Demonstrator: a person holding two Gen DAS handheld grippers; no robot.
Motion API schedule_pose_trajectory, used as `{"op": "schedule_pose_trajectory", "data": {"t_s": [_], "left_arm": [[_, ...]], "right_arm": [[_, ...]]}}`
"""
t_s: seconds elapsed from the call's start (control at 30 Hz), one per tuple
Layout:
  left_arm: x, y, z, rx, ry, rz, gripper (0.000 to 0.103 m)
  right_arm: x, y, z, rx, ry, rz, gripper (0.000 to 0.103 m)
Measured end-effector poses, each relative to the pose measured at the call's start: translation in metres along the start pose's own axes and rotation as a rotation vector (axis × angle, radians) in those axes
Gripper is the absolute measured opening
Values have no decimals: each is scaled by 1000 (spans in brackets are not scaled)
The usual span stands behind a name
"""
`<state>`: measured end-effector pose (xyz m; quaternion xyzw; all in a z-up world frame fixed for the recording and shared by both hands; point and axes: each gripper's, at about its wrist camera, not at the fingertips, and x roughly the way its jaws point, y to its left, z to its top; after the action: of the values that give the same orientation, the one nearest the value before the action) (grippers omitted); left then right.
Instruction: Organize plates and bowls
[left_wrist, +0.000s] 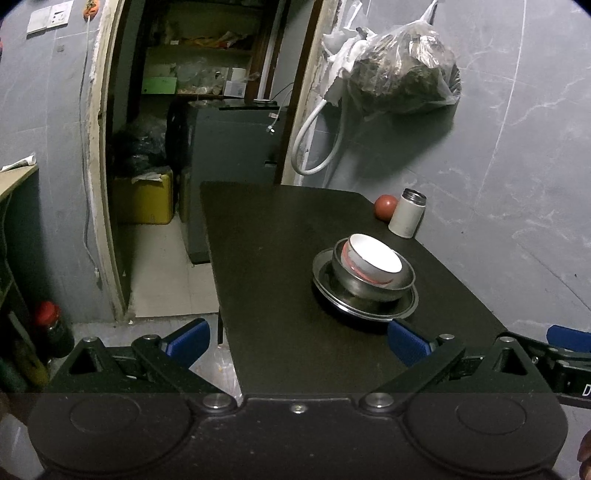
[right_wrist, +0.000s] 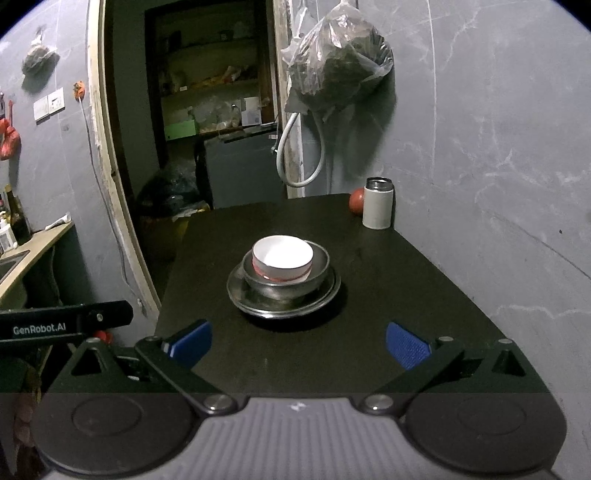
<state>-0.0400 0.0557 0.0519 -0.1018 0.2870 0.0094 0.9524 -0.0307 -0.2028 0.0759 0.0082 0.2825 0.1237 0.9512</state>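
Right wrist view: white bowl (right_wrist: 283, 261) hides steel bowl (right_wrist: 320, 266) interior; both grippers (right_wrist: 298, 341) (left_wrist: 297, 341) wide apart, empty.

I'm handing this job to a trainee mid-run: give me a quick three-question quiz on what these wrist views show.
1. True or false: the white bowl sits inside the steel bowl.
2. What is under the steel bowl? A) steel plate B) tray C) bare table
3. Which item stands beside the red ball?

Key: 1 true. 2 A, the steel plate. 3 the white flask. Both the left gripper and the right gripper are open.
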Motion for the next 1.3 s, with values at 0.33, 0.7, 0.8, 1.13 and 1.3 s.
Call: {"op": "schedule_pose_trajectory", "data": {"t_s": [0.33, 0.7, 0.8, 1.13, 1.3], "left_arm": [[-6, 3, -15, -9, 17, 7, 102], [-6, 5, -26, -3, 34, 16, 102], [-6, 5, -30, 2, 36, 20, 102], [-4, 2, -41, 8, 65, 16, 102], [-3, -1, -42, 17, 69, 17, 102]], "right_arm": [[-4, 0, -15, 3, 26, -5, 103], [-2, -2, -26, -3, 58, -33, 103], [-2, -2, -29, -9, 74, -38, 103], [-1, -6, -38, -13, 106, -43, 103], [0, -9, -40, -8, 110, -43, 103]]}}
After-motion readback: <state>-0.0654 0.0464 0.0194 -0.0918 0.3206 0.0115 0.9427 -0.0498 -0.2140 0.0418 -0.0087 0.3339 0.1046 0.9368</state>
